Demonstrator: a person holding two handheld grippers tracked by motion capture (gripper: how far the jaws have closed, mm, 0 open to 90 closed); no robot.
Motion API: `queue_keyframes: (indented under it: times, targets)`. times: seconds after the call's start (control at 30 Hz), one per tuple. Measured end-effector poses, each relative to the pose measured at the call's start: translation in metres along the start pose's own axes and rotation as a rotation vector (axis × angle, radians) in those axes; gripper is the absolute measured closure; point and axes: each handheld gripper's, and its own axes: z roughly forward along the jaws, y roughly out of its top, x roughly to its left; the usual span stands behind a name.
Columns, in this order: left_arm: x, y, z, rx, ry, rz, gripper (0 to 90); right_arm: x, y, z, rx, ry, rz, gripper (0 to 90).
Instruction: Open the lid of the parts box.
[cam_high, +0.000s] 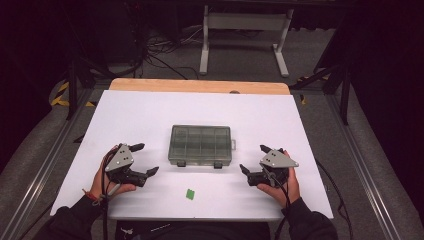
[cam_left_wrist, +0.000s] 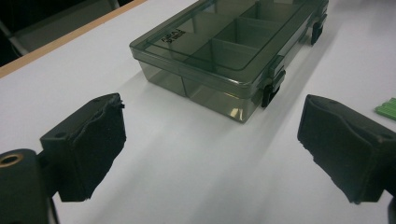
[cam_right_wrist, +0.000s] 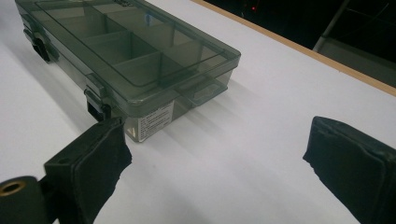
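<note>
box (cam_high: 201, 145) between grippers, chip (cam_high: 190, 194) before

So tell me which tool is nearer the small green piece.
Left. The left tool sits just up and left of the green piece; the right tool is farther off, up and to its right.

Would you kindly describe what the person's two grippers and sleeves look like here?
Both the left gripper and the right gripper are black, with two blunt, padded jaws and a grey three-cornered plate on top. A dark cable trails from each towards the person. The sleeves are dark, and a reddish band shows at the left wrist.
</note>
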Motion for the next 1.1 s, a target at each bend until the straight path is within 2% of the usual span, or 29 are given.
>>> queue_keyframes:
  times: [0.37, 0.4, 0.53, 0.63, 0.8, 0.9, 0.93, 1.03, 1.1]
  targets:
    - [0.000, 0.004, 0.013, 0.038, -0.026, 0.005, 10.5, 0.001, 0.000, 0.005, 0.021, 0.022, 0.000, 8.6]
    - [0.000, 0.005, 0.016, 0.047, -0.032, 0.002, 11.2, 0.002, 0.000, 0.008, 0.035, 0.036, 0.002, 9.8]
    - [0.000, 0.008, 0.025, 0.090, -0.053, 0.008, 15.1, 0.003, 0.001, 0.012, 0.075, 0.042, 0.014, 10.9]
    - [0.001, 0.011, 0.030, 0.115, -0.063, -0.006, 18.2, 0.005, 0.002, 0.014, 0.089, 0.073, 0.029, 11.8]
    - [0.001, 0.012, 0.039, 0.156, -0.075, -0.017, 18.7, 0.009, 0.004, 0.017, 0.113, 0.092, 0.031, 12.8]
    - [0.000, 0.014, 0.044, 0.171, -0.082, -0.012, 22.3, 0.012, 0.006, 0.018, 0.118, 0.094, 0.011, 23.3]
    - [-0.001, 0.015, 0.045, 0.178, -0.083, -0.012, 23.8, 0.013, 0.006, 0.019, 0.117, 0.104, 0.007, 30.2]
    - [-0.002, 0.017, 0.048, 0.193, -0.108, -0.003, 31.4, 0.014, 0.007, 0.020, 0.120, 0.147, 0.000, 41.6]
    - [-0.003, 0.019, 0.050, 0.197, -0.124, -0.005, 40.1, 0.017, 0.008, 0.022, 0.122, 0.183, -0.013, 49.2]
